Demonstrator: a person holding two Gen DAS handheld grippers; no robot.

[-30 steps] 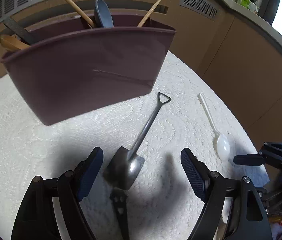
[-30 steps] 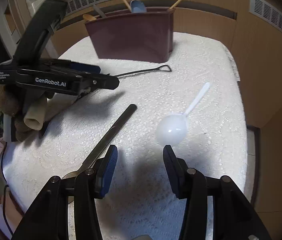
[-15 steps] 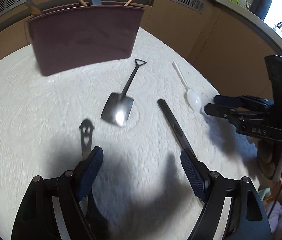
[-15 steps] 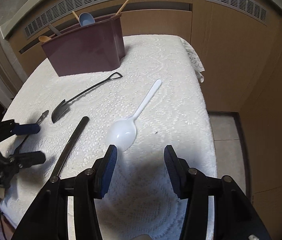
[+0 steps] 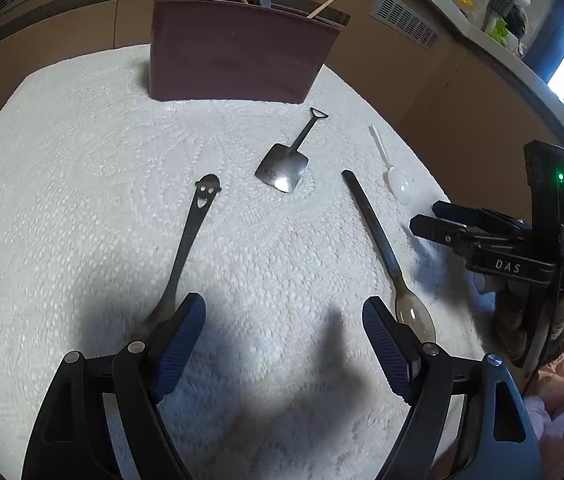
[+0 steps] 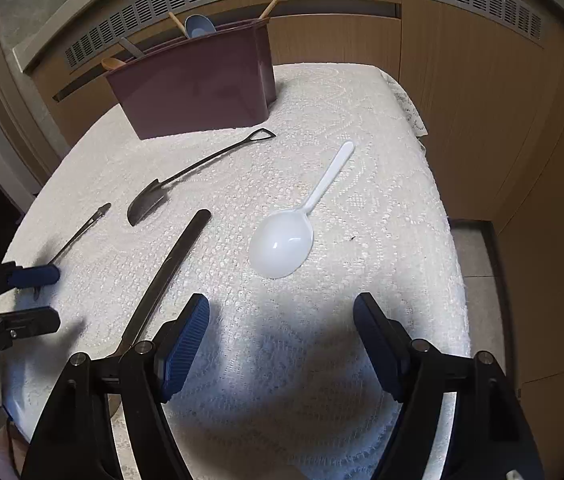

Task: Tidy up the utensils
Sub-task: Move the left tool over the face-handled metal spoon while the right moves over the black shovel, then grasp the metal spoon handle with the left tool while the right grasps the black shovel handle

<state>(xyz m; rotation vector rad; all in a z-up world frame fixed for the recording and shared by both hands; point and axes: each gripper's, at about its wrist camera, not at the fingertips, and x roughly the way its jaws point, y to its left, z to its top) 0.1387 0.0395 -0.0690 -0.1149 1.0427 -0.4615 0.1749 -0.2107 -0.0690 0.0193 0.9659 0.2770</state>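
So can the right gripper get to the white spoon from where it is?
Probably yes. The white spoon lies flat on the cloth just ahead of the right gripper, whose jaws are opening and empty. Nothing lies between them; the long dark spoon sits off to the side.

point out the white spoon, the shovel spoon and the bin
white spoon (image 6: 282, 242), right wrist view, on its bowl
shovel spoon (image 5: 284, 168), left wrist view, on its blade
bin (image 5: 233, 60), left wrist view, on its front wall
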